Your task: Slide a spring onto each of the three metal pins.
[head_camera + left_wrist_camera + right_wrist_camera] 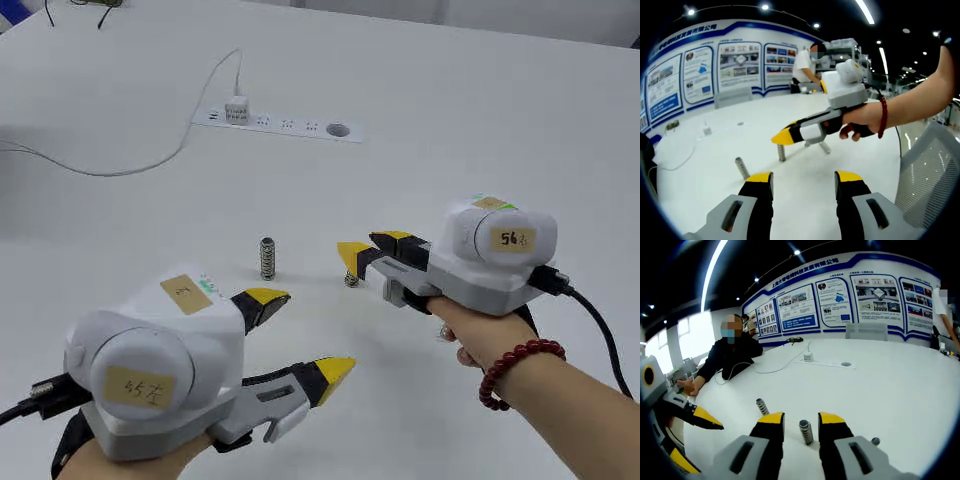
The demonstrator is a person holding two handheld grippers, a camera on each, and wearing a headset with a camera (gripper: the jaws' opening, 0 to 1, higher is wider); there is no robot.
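A spring-wrapped metal pin stands upright on the white table, ahead of my left gripper. That gripper is open and holds nothing, as its own view shows. A second sprung pin stands just under the tips of my right gripper. In the right gripper view this spring sits between the open jaws, touching neither, with the first pin further left. A small metal piece lies to the right. The left gripper view shows the first pin, the second and a bare pin.
A white power strip with a plugged-in charger and its cable lies at the back of the table. A seated person is at the far side, and another person stands beyond. A mesh chair is at the right.
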